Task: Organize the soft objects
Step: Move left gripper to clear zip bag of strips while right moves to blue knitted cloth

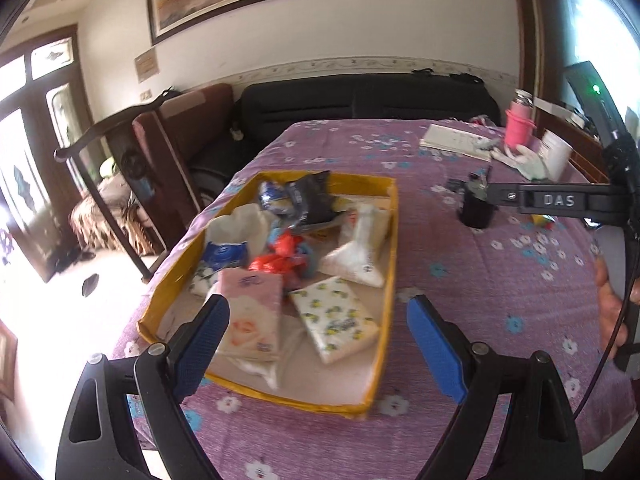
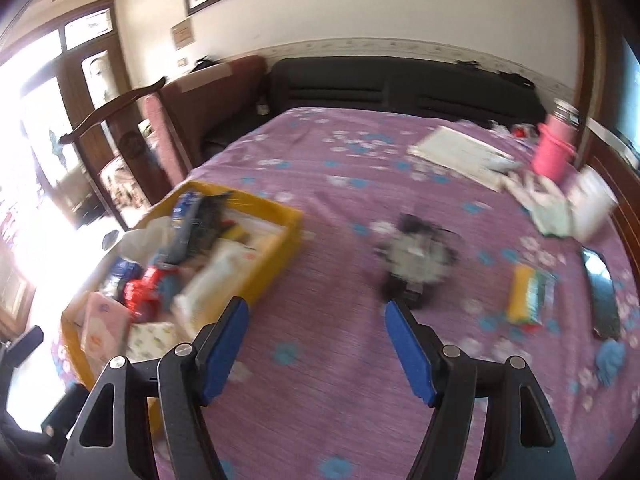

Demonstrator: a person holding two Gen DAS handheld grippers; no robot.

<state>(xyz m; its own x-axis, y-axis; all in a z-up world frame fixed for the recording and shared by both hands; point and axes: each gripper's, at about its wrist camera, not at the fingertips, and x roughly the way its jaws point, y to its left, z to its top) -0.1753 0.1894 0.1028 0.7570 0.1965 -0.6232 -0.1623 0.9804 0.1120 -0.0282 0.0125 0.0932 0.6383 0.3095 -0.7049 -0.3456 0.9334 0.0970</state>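
A yellow-rimmed cardboard tray (image 1: 390, 240) on the purple flowered tablecloth holds several soft things: a pink tissue pack (image 1: 252, 312), a lemon-print tissue pack (image 1: 336, 320), a white packet (image 1: 360, 248), a red plastic bag (image 1: 276, 260), a blue pack (image 1: 224, 252) and a dark pouch (image 1: 316, 196). My left gripper (image 1: 318, 320) is open and empty above the tray's near end. My right gripper (image 2: 316, 322) is open and empty over bare cloth, right of the tray (image 2: 288, 232). A blue soft thing (image 2: 610, 356) and a yellow-green pack (image 2: 528, 296) lie at the right.
A small black cup-like object (image 1: 476, 208) stands mid-table and shows blurred in the right wrist view (image 2: 416, 264). A pink bottle (image 2: 556, 152), papers (image 2: 460, 152), a white cup (image 1: 556, 152) and a black phone (image 2: 600, 292) lie at the far right. A dark sofa (image 1: 360, 100) stands behind.
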